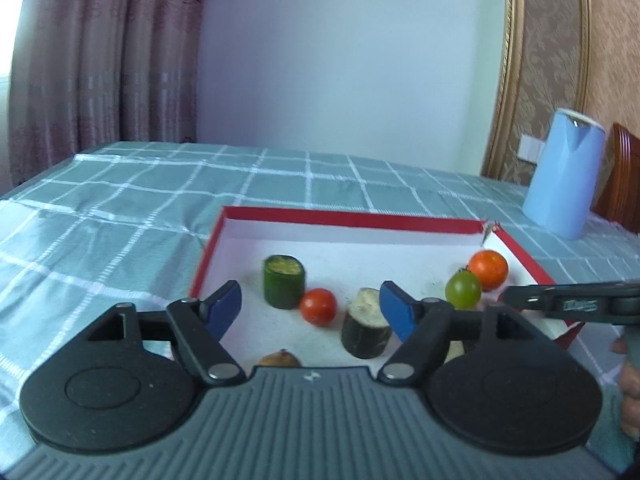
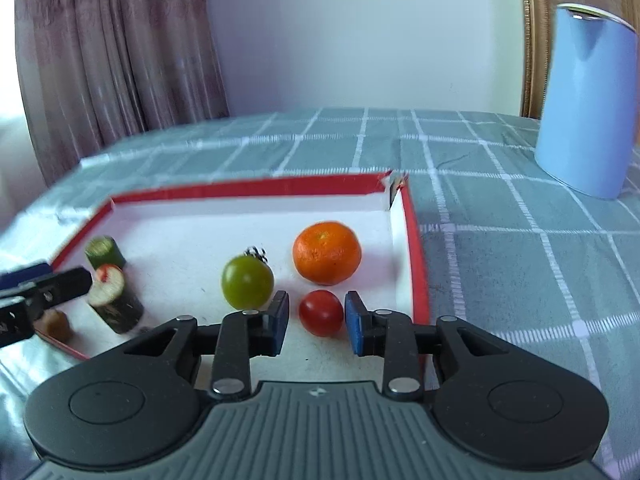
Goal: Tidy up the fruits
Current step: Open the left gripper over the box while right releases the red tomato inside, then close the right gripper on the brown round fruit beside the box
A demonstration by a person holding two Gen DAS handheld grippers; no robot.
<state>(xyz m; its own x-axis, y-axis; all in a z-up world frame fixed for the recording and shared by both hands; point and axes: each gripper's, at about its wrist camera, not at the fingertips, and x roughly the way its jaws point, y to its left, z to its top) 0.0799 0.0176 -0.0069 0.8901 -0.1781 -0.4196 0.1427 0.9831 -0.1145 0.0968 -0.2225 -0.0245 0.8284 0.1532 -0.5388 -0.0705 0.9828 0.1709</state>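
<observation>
A brown, rounded item [image 1: 279,359] at the near edge of the shallow red-rimmed cardboard tray [image 1: 340,218] is mostly hidden behind the left gripper [image 1: 310,308] body in the left wrist view; the right wrist view shows it [image 2: 56,324] more fully but blurred, so what it is stays unclear. The left gripper's blue-padded fingers stand wide apart and empty above the tray's white floor, where a red cherry tomato [image 1: 318,306] and a dark-skinned cut cylinder with pale top [image 1: 366,330] lie between them. The right gripper [image 2: 316,322] has its fingers slightly apart, flanking a second red tomato [image 2: 321,313] without visibly pressing it; only this view shows that fruit. An orange mandarin [image 2: 327,253], a green round tomato [image 2: 247,282] and a green cucumber stub [image 1: 283,282] also sit in the tray on the green checked tabletop [image 1: 120,208]. A light blue jug [image 2: 586,100] is cut off at the frame edge.
</observation>
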